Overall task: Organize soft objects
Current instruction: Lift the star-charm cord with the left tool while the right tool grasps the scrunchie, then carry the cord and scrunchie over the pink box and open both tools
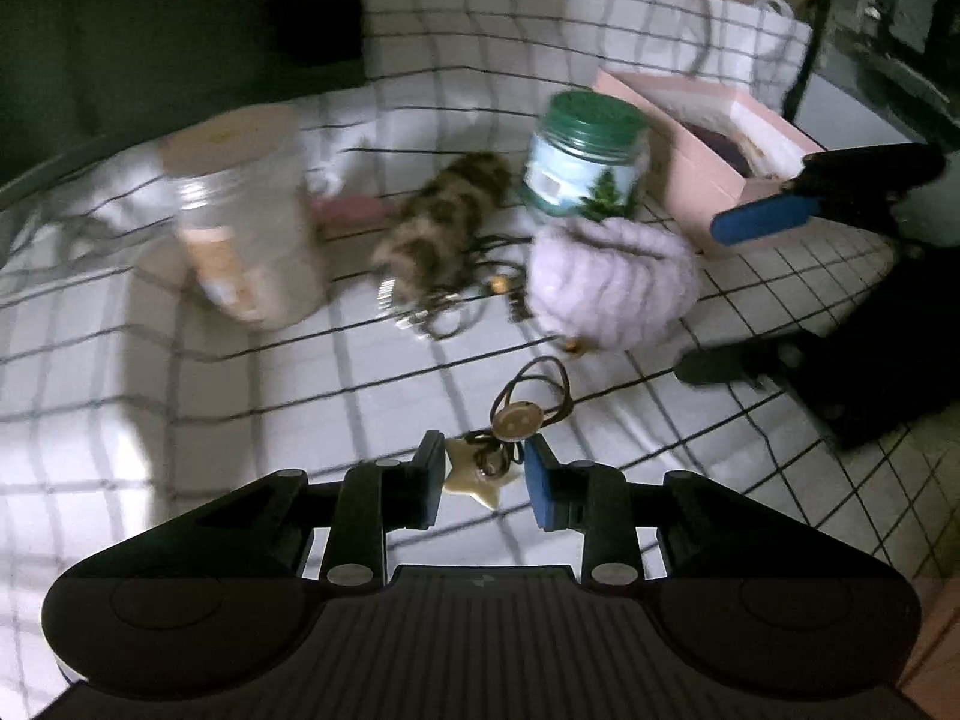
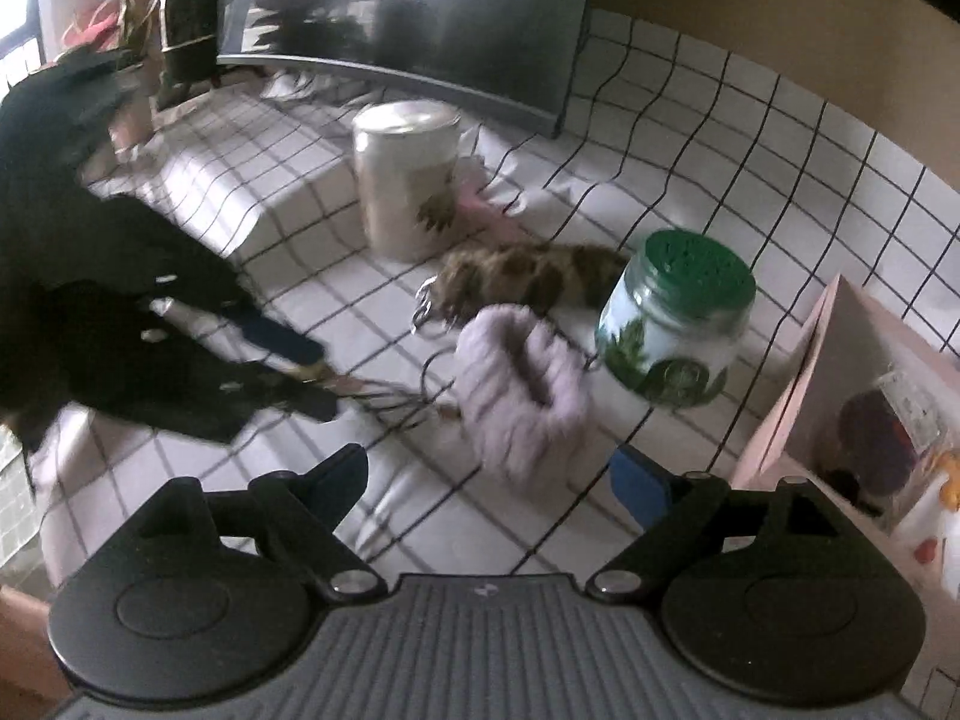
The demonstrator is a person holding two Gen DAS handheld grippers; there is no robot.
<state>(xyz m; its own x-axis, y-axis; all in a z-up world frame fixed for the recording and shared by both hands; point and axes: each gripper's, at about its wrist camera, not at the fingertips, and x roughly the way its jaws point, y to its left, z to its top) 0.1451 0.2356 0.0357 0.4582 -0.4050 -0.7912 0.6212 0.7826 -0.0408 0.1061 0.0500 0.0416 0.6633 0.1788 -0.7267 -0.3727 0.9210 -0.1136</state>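
Left gripper [image 1: 483,474] narrow, its two blue pads closed onto a cream star charm [image 1: 480,477] on brown elastic hair ties [image 1: 528,402]; a round button charm [image 1: 517,420] sits just past the fingertips. Right gripper [image 2: 489,477] stands wide, nothing pressed between its pads; the lilac fluffy scrunchie [image 2: 519,396] lies just ahead of the fingertips on the white checked cloth [image 2: 690,138], whether touching cannot be told through blur. Left wrist view alone shows the star and button; right wrist view sees only a blurred bundle of ties at the left gripper's tips [image 2: 300,360]. Left wrist view also shows the right gripper [image 1: 720,294] from the side, jaws spread, beside the same scrunchie [image 1: 612,288]. Beyond it: a leopard-print scrunchie [image 1: 444,222], then a green-lidded jar [image 1: 585,156] with a tree label, upright, next to an open pink box [image 1: 702,162]. A pale-lidded clear jar [image 1: 240,210] stands further left, a pink item behind it. Right wrist view alone looks into the pink box [image 2: 798,384], where dark and coloured items lie, too blurred to name, and shows a dark screen [image 2: 420,18] behind the cloth.
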